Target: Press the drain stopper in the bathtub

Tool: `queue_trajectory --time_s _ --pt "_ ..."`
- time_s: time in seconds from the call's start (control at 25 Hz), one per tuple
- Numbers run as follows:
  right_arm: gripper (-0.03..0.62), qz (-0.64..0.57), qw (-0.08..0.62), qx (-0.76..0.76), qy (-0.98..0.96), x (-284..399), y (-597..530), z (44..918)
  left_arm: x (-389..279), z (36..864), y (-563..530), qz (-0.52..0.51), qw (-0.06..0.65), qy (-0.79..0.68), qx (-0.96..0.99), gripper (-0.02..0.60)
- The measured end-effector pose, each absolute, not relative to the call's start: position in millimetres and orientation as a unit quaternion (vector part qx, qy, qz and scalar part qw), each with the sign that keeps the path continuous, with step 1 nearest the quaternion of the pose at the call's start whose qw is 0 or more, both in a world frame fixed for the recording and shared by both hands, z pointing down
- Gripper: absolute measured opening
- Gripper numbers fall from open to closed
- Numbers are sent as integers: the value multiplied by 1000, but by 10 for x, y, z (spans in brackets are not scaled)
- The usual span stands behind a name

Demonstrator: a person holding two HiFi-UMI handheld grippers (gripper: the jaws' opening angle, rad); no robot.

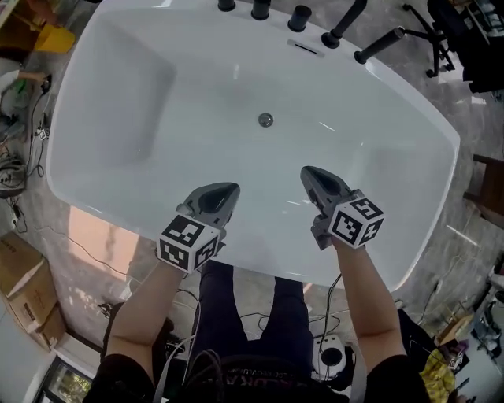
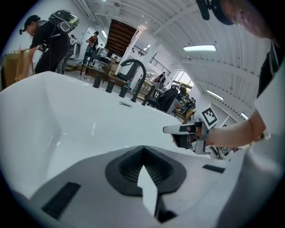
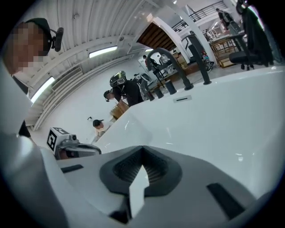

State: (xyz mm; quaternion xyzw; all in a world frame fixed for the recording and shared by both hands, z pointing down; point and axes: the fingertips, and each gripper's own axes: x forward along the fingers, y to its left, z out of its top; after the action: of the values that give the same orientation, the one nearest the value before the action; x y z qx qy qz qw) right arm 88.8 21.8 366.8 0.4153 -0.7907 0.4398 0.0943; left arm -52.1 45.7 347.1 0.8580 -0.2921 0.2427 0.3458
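Bathtub [image 1: 102, 149]: white, freestanding, seen from above; black tap fittings [image 1: 299, 17] stood along its far rim
Drain stopper [image 1: 265, 120]: small round metal disc set in the tub floor, towards the far side; nothing touched it
Left gripper [image 1: 232, 190]: jaws pressed together with nothing between them; hung over the near part of the tub, well short of the stopper
Right gripper [image 1: 307, 173]: jaws likewise closed and empty; level with the left one, apart from it, clear of the stopper
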Motion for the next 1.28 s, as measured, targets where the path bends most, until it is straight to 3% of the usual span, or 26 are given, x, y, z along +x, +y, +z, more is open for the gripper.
queue_trajectory --time_s 0.64,1.28 --pt "17 418 202 431 -774 685 -723 5925 -945 4538 327 283 268 -263 883 3" --pt "15 415 289 429 -748 625 -1247 7410 -1018 4807 142 274 399 -292 825 3"
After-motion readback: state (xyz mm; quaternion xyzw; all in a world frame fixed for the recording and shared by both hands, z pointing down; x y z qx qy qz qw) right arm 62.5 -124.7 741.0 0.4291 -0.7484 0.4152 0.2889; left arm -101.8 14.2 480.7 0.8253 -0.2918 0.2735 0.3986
